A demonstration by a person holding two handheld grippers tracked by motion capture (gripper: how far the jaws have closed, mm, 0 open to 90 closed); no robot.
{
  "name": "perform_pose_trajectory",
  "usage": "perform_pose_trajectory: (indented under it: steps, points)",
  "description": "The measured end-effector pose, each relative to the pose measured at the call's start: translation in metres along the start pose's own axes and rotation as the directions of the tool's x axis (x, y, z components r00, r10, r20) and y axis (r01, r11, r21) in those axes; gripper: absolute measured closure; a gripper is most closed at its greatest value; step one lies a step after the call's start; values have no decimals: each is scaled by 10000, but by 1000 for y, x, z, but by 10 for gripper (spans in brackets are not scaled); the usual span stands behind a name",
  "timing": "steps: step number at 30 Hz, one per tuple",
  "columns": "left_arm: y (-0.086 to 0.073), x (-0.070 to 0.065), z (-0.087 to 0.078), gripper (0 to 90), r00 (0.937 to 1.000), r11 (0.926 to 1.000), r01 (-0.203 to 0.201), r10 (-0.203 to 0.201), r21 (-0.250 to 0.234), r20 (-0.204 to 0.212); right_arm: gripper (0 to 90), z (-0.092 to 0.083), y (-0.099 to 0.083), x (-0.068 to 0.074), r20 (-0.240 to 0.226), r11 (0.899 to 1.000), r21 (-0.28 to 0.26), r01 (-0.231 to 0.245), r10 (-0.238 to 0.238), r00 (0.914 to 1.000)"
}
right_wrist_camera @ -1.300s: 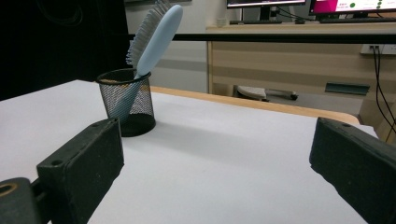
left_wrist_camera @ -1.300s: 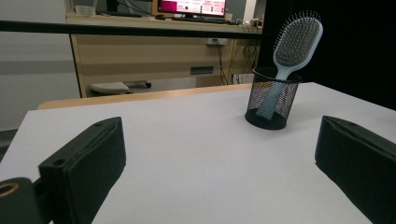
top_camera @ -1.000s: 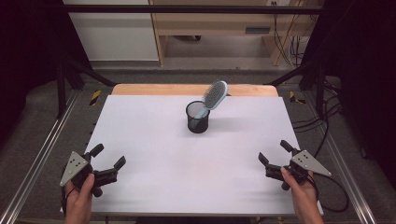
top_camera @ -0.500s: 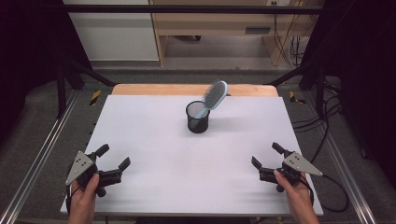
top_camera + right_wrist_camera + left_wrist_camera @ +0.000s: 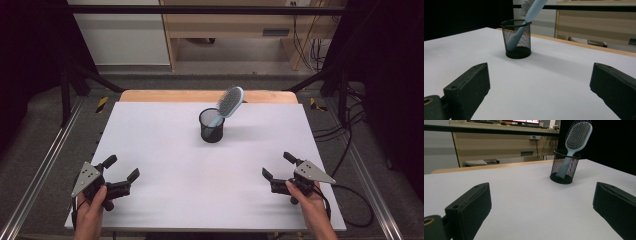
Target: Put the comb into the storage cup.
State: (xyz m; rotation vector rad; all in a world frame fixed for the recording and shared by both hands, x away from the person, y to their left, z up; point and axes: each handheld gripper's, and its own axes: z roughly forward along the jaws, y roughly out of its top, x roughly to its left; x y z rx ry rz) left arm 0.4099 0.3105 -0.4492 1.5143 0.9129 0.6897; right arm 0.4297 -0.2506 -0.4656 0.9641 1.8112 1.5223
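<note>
A black mesh cup (image 5: 212, 126) stands upright near the back middle of the white table (image 5: 165, 145). A light blue hairbrush (image 5: 228, 104) leans in it, handle down, bristle head up and tilted to the right. The left gripper view shows the cup (image 5: 564, 167) and the brush (image 5: 577, 135) ahead on the right; the right gripper view shows the cup (image 5: 518, 38) and the brush handle (image 5: 530, 11) ahead on the left. My left gripper (image 5: 121, 168) is open near the front left corner. My right gripper (image 5: 278, 165) is open near the front right. Both hold nothing.
A wooden strip (image 5: 200, 96) borders the table's far edge. Metal rails (image 5: 45, 165) run along both sides, and cables (image 5: 350, 150) lie on the floor at the right. A wooden bench (image 5: 499, 145) stands behind the table.
Both grippers have moved forward and inward a little over the table. Cup and brush have not moved.
</note>
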Motion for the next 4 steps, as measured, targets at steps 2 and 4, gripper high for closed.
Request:
perform_pose_trajectory:
  steps: [2, 4]
  points:
    - [-1, 0, 0, 21, 10000, 10000, 19, -19, -14, -96, 31, 0, 0, 0, 2, 10000, 56, -29, 29, 10000]
    - [-1, 0, -1, 21, 9998, 9999, -49, 47, -107, -167, 33, -1, 0, 0, 12, 10000, 89, 0, 0, 10000]
